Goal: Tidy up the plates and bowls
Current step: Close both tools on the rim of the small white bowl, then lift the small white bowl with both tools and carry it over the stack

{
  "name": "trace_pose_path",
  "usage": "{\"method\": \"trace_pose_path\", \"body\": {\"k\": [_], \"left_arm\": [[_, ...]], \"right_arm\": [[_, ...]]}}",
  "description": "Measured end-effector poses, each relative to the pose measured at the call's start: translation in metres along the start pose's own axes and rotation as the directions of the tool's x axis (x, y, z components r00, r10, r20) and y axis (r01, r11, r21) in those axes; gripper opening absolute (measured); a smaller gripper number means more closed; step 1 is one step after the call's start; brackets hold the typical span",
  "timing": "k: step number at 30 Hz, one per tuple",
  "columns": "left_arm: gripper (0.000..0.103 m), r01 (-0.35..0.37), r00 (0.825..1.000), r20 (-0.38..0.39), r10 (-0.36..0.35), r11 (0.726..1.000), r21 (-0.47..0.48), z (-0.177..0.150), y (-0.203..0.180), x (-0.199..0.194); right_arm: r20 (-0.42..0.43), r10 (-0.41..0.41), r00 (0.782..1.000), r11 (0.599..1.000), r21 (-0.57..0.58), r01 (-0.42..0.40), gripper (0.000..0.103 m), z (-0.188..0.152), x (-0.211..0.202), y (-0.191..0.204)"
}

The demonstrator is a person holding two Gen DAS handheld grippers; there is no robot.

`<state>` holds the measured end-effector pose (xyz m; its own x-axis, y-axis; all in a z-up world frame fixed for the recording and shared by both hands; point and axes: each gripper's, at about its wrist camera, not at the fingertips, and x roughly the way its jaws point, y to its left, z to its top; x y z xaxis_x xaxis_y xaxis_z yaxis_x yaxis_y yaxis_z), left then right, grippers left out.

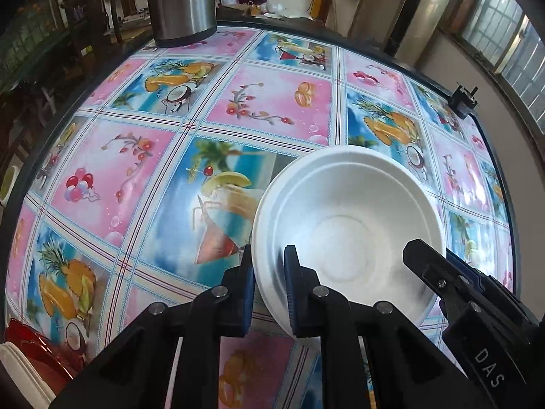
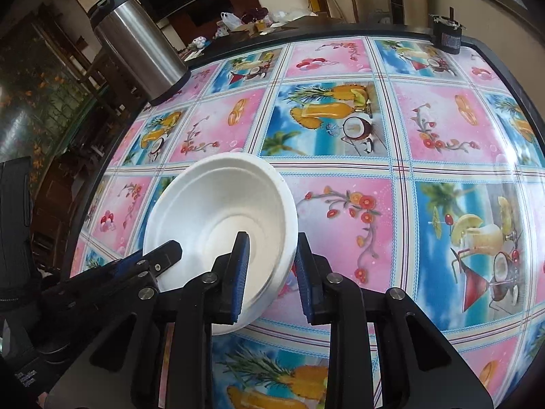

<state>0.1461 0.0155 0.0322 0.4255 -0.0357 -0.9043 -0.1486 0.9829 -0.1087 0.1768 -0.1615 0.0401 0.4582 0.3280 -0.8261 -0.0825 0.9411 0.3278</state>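
Left wrist view: my left gripper was clenched on the near-left rim of the white foam bowl, one finger outside the wall, one inside. The bowl was tilted above the fruit-print tablecloth; a steel flask stood at the far edge.

Right wrist view: my right gripper straddled the bowl's right rim — jaws spread, outer pad apart from the wall, so released. The left gripper's fingers gripped the opposite rim.

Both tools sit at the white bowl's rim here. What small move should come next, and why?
Probably close the right tool: its fingers straddle the bowl rim with a gap showing, while the left tool already pinches the opposite edge and the bowl hangs tilted above the table.
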Motion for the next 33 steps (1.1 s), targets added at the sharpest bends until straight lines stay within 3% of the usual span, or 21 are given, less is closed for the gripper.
{"method": "trace_pose_path", "body": {"k": [12,21,33], "left_arm": [[0.015,0.02,1.0,0.019,-0.021,0.999,0.043,-0.045,0.012,-0.038],[0.016,0.033,0.995,0.096,-0.04,0.997,0.076,-0.089,0.031,-0.088],[0.017,-0.042,0.981,0.193,0.035,0.999,0.031,-0.122,0.09,-0.136]], "right_arm": [[0.005,0.022,1.0,0.999,-0.036,-0.022,0.026,-0.052,-0.034,0.013],[0.086,0.025,0.996,0.995,-0.094,-0.017,0.026,-0.106,-0.095,0.045],[0.12,0.076,0.99,0.981,-0.184,-0.053,0.026,-0.153,-0.12,0.114]]}}
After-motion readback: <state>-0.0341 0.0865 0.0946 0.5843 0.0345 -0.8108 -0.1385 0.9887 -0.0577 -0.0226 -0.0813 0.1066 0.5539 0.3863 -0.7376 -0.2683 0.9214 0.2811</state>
